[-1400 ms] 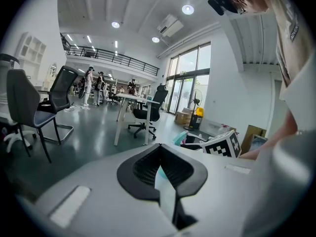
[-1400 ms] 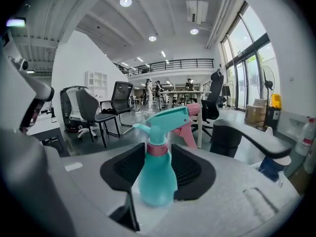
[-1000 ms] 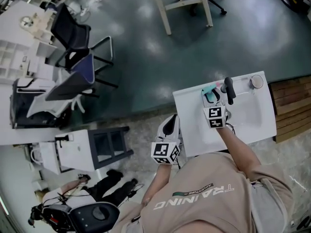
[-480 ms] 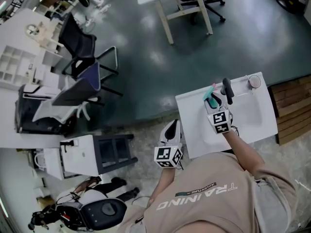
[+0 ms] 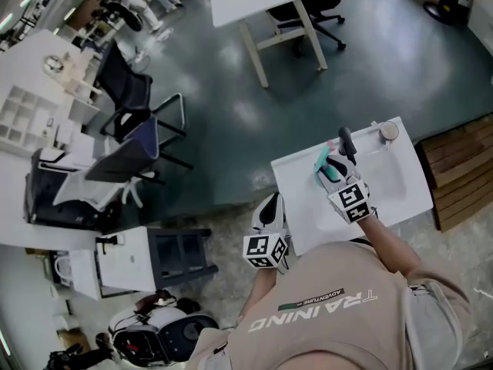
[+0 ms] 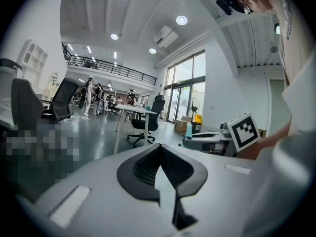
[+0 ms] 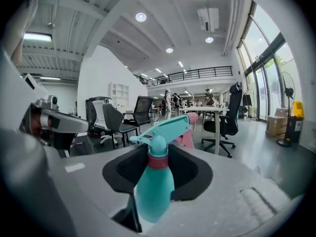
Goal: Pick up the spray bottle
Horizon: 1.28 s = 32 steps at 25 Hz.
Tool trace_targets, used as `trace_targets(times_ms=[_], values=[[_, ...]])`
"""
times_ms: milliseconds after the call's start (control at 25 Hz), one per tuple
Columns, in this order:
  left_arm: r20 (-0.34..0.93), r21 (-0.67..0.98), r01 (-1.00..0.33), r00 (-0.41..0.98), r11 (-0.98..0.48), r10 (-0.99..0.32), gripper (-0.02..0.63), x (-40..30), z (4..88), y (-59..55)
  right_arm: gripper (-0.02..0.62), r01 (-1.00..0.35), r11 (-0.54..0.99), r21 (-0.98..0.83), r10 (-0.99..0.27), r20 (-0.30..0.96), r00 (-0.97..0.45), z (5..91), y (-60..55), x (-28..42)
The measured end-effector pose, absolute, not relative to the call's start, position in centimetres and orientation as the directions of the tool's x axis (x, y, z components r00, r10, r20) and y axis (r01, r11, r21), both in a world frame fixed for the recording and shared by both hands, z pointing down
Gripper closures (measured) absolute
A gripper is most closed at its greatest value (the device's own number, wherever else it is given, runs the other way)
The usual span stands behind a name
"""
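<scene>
The lower part of the spray bottle (image 7: 154, 181) is hidden between the jaws of the right gripper (image 7: 157, 169), which in the head view covers most of its body.

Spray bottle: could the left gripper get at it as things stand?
Probably not: the right gripper has just closed its jaws on the spray bottle over the sink, while the left gripper, shut, hangs beside the sink's left edge.
</scene>
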<state>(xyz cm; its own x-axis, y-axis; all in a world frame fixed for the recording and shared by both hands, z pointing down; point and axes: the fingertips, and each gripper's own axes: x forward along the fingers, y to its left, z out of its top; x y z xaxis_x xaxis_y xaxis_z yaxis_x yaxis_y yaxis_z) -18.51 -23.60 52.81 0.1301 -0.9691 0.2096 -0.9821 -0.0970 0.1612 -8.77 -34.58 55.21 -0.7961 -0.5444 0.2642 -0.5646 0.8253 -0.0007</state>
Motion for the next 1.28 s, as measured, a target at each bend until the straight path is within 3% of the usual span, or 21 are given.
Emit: trace_targets(times_ms=[640, 1280], values=[[0.098, 0.067, -0.978, 0.204, -0.198, -0.974, 0.588, -17.2, 47.2, -26.3, 0.465, -0.567, 0.822, 0.053, -0.568, 0.142, -0.811, 47.1, -33.5, -6.2], [0.047, 0.047, -0.987, 0.153, -0.151, -0.987, 0.588, -19.2, 45.0, -26.1, 0.465, -0.539, 0.836, 0.104, -0.549, 0.114, -0.828, 44.2, -32.8, -6.4]])
